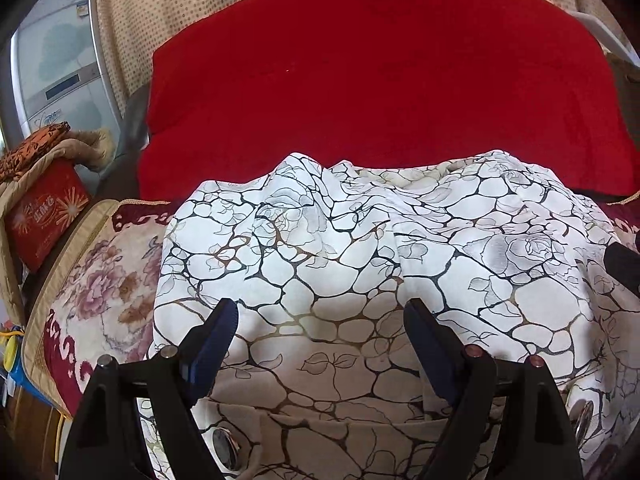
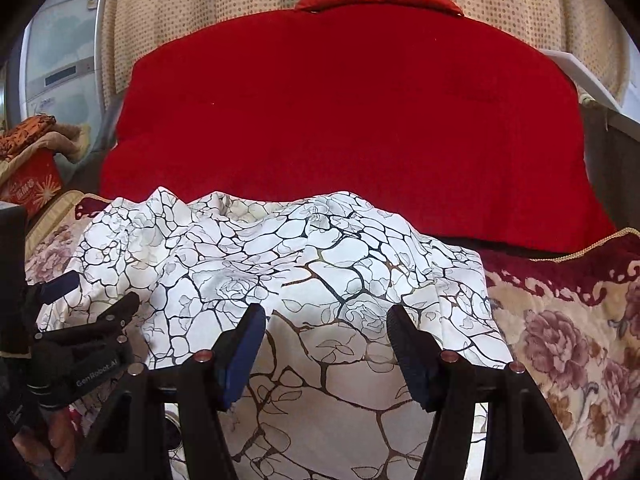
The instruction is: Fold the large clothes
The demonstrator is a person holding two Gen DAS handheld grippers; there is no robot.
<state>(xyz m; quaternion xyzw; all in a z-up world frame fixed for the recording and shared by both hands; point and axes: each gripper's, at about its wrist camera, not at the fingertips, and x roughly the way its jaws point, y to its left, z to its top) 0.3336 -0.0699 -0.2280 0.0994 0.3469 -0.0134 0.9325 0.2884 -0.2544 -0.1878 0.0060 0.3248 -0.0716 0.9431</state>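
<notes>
A large white cloth (image 1: 360,264) with a black and brown cracked-stone and rose print lies bunched on a floral blanket (image 1: 100,292); it also shows in the right wrist view (image 2: 300,264). My left gripper (image 1: 322,312) is open just above its near part, with nothing between the blue pads. My right gripper (image 2: 326,320) is open over the cloth's near right part, also empty. The left gripper shows at the left edge of the right wrist view (image 2: 92,300).
A big red quilt (image 1: 380,92) lies behind the cloth, against a dotted beige curtain (image 2: 168,4). A red box (image 1: 44,216) and folded fabrics sit at the left beside a silver appliance (image 1: 60,56). The floral blanket extends right (image 2: 568,344).
</notes>
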